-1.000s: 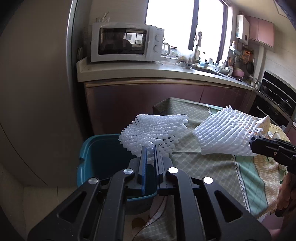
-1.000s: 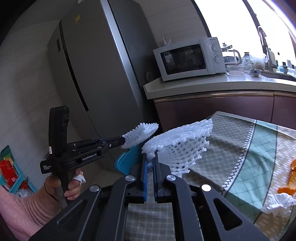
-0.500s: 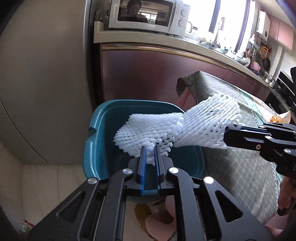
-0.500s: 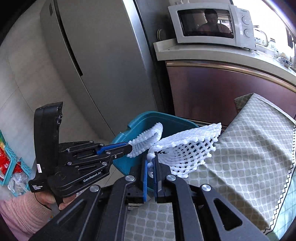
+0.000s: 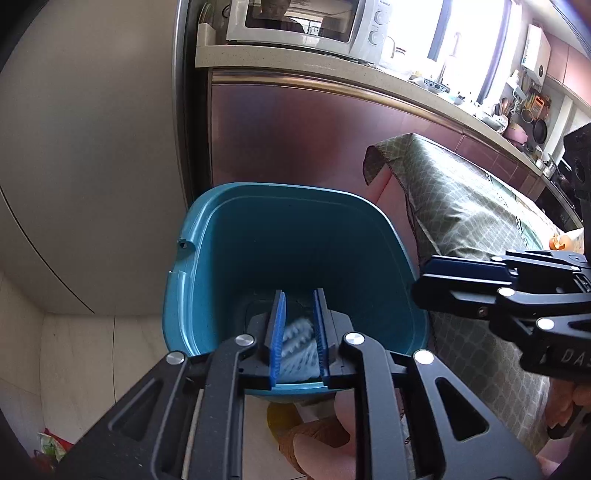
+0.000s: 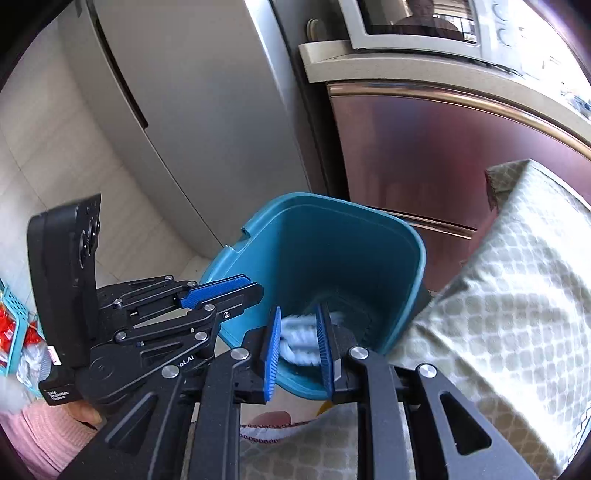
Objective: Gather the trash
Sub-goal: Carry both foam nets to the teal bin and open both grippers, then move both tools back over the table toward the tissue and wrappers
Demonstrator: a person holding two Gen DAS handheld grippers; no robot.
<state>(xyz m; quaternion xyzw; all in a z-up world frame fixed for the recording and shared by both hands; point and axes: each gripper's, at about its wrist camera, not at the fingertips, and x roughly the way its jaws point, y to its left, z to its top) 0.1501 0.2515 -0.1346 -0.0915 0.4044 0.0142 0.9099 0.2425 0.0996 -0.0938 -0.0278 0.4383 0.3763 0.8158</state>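
Note:
A teal trash bin (image 5: pixel 229 236) stands on the floor beside the table; it also shows in the right wrist view (image 6: pixel 369 236). My left gripper (image 5: pixel 298 332) is open over the bin's near rim. White foam netting (image 5: pixel 297 345) lies blurred inside the bin, seen between its fingers. My right gripper (image 6: pixel 297 345) is open over the bin, with white foam netting (image 6: pixel 299 339) blurred below it in the bin. The right gripper also shows at the right of the left wrist view (image 5: pixel 428 284).
A table with a green patterned cloth (image 5: pixel 461 221) stands right of the bin. A brown cabinet (image 5: pixel 295 140) with a microwave (image 5: pixel 306 22) is behind. A grey fridge (image 6: pixel 177 110) stands left. Red packets (image 6: pixel 11 332) lie on the floor.
Both grippers opened over the bin and let go of their foam nets, which dropped into it. Both grippers moved further over the bin.

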